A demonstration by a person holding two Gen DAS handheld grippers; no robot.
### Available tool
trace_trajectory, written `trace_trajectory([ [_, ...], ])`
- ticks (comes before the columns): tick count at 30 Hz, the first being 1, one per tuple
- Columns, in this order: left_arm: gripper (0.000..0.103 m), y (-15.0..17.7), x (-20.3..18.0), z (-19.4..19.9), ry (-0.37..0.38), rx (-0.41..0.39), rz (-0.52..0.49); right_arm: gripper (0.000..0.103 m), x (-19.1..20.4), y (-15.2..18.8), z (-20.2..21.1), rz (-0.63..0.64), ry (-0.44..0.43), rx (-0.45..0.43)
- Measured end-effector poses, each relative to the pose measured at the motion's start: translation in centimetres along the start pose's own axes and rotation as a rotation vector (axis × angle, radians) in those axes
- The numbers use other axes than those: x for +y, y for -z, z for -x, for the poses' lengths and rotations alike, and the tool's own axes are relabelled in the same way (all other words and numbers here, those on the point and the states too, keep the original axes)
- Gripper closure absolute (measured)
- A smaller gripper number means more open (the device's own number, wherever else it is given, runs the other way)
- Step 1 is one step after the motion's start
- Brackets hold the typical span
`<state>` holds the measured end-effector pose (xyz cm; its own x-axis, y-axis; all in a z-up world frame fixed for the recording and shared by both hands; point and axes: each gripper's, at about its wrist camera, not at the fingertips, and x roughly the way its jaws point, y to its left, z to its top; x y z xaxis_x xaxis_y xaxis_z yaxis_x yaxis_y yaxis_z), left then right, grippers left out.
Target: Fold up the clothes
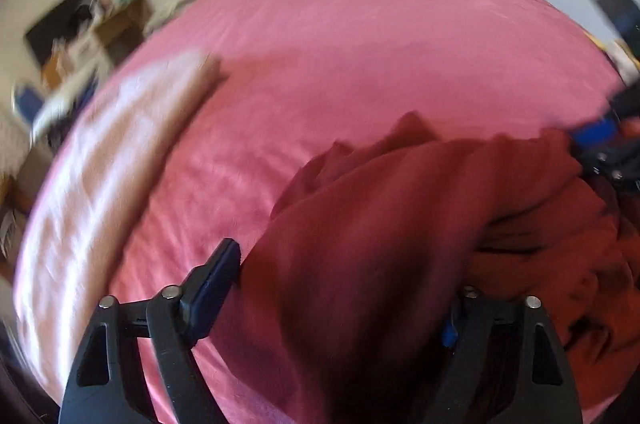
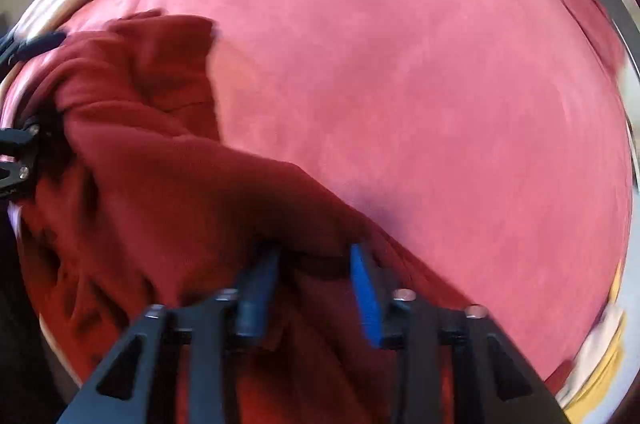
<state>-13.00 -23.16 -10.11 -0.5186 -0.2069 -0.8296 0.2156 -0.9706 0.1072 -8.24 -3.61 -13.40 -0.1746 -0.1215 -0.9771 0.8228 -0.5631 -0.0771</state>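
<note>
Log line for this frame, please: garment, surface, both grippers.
garment: dark red, crumpled | surface: pink bedspread | left gripper: open, cloth between fingers | right gripper: jaws narrow around a fold, grip unclear

— Where does the left wrist camera sit?

— Just behind the left gripper (image 1: pixel 344 288), looking steeply down along its fingers at the pink bed cover (image 1: pixel 360 63), close to the dark red garment (image 1: pixel 400 216). Past the bed's far edge it catches the room's walls.

— And the right one?

— Behind the right gripper (image 2: pixel 316 264), tipped even more downward, very near the same garment (image 2: pixel 160 143); the bed cover (image 2: pixel 420 83) fills nearly all the rest.

— What do they share?

— Garment and bed cover. Each probably glimpses the other gripper at its edge, though blur makes that uncertain.
</note>
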Motion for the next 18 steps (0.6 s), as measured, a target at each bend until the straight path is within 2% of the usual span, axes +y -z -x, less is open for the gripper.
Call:
trace_trajectory([
  [1,0.067,0.2,0.5,-0.3,0.002,0.034,0.028,0.093,-0.3,0.7,0.6,-0.042,-0.024,-0.036],
  [2,0.075,0.3,1.1,-0.4,0.009,0.059,0.060,0.094,-0.7,1.7,1.5,-0.078,-0.048,-0.071],
  [4,0.083,0.3,2.0,0.8,0.046,0.040,0.128,0.095,-1.8,3.9,3.6,-0.161,-0.094,-0.145],
  [8,0.088,-0.2,4.0,6.2,0.110,-0.104,0.255,0.096,-5.0,9.7,10.4,-0.385,-0.167,-0.333],
  [12,0.089,-0.1,6.9,12.2,0.175,-0.255,0.400,0.096,-5.5,14.0,16.0,-0.480,-0.091,-0.467],
  [14,0.089,0.8,8.6,14.5,0.211,-0.306,0.479,0.096,-6.2,17.8,19.3,-0.545,-0.062,-0.539],
  [16,0.088,2.4,9.9,15.7,0.246,-0.320,0.535,0.096,-6.4,21.7,21.2,-0.607,-0.025,-0.580],
  [18,0.082,4.6,10.6,15.4,0.263,-0.288,0.553,0.096,-5.7,24.6,21.0,-0.653,-0.005,-0.578],
])
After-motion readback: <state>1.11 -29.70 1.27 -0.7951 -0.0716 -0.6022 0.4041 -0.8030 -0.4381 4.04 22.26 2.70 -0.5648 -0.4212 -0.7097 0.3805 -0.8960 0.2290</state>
